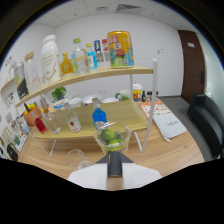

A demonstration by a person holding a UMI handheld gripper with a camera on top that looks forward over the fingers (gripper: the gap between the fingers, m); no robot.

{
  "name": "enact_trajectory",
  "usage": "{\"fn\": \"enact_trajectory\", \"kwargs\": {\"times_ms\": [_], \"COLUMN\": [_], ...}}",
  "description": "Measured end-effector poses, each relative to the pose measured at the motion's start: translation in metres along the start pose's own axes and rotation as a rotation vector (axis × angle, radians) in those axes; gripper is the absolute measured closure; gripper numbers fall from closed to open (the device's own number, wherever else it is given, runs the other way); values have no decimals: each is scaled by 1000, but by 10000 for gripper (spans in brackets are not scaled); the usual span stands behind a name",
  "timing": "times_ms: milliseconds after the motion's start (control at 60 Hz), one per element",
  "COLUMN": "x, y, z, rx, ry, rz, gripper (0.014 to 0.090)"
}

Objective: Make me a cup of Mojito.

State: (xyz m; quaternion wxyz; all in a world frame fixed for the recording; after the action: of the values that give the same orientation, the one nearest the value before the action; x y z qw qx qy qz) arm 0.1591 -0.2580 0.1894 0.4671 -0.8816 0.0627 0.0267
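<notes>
White-walled office rm w/ dark brown door [191, 65]; two-tier light-wood bench shelf [107, 75], bottles and yellow-red tin [120, 48] along top edge; blue-label bottle [99, 118] on lower tier. Clear glass cup [113, 138] w/ green lime pieces [107, 135] just ahead of gripper [115, 167], above wooden bench front edge; fingers' opening cannot be told; empty clear glass [76, 158] beside.

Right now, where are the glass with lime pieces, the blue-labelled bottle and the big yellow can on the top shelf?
glass with lime pieces [113, 139]: gripper view, on its clear wall.
blue-labelled bottle [99, 117]: gripper view, on the blue label.
big yellow can [120, 48]: gripper view, mid-body.
</notes>
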Motion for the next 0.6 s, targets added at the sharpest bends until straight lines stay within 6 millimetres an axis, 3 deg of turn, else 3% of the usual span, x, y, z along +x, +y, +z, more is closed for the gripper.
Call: {"fn": "enact_trajectory", "kwargs": {"times_ms": [183, 350, 600], "x": [-22, -38, -37], "y": [19, 22, 5], "z": [-1, 8, 19], "rx": [9, 35, 98], "ry": [37, 84, 206], "rz": [-90, -312, -749], "gripper": [885, 888, 886]}}
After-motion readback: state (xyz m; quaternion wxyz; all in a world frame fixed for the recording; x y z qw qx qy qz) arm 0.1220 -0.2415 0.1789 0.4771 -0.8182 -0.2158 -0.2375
